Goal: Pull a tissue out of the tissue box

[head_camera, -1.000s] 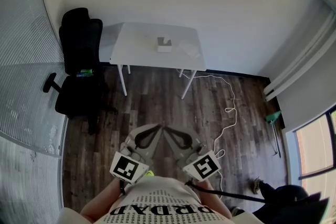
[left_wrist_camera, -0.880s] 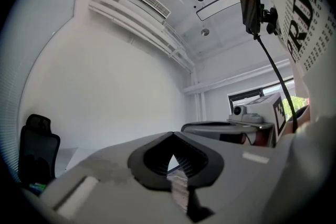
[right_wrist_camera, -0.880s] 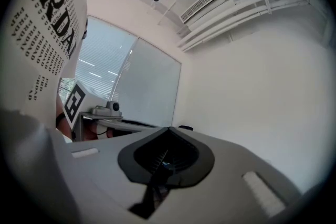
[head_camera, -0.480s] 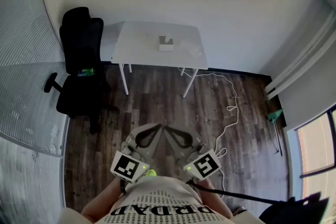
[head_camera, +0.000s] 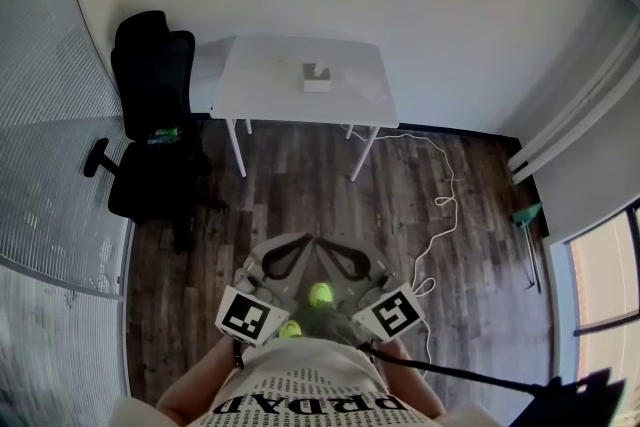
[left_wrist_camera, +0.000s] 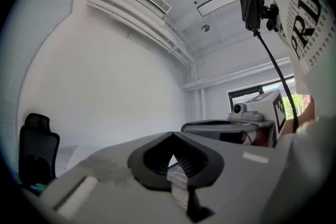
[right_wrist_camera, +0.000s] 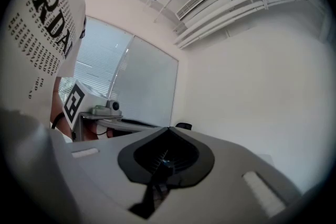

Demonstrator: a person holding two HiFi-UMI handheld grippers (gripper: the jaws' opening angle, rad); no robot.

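- White table (head_camera: pixel 260 85) on thin white legs, smooth flat top, stands against the far wall. The tissue box (head_camera: pixel 317 80) is near the middle of the top, slightly toward the right edge. It's a small pale block with something sticking up from it, too small to tell whether that's a tissue.
- Left gripper (left_wrist_camera: pixel 172 134): grey moulded shells, black ribbed pads, tips pressed together, nothing between them.
- Right gripper (right_wrist_camera: pixel 168 128): same build, closed tip to tip, empty. Both hang low against the person's torso, well apart from the table.
- My read: the task hasn't started. It needs the approach first, then one pair of jaws spread.
- Risk: a white cable (head_camera: pixel 441 203) snakes over the dark wood-plank floor (head_camera: pixel 300 185) beside the table's right legs and could snag a foot on the walk-in.
- Risk: a black office chair (head_camera: pixel 150 115) on castors crowds the table's left edge.
- Risk: the box looks like light card, so a one-gripper pull may lift or drag it. Thin tissue could tear, or come out in a clump if pinched too deep.
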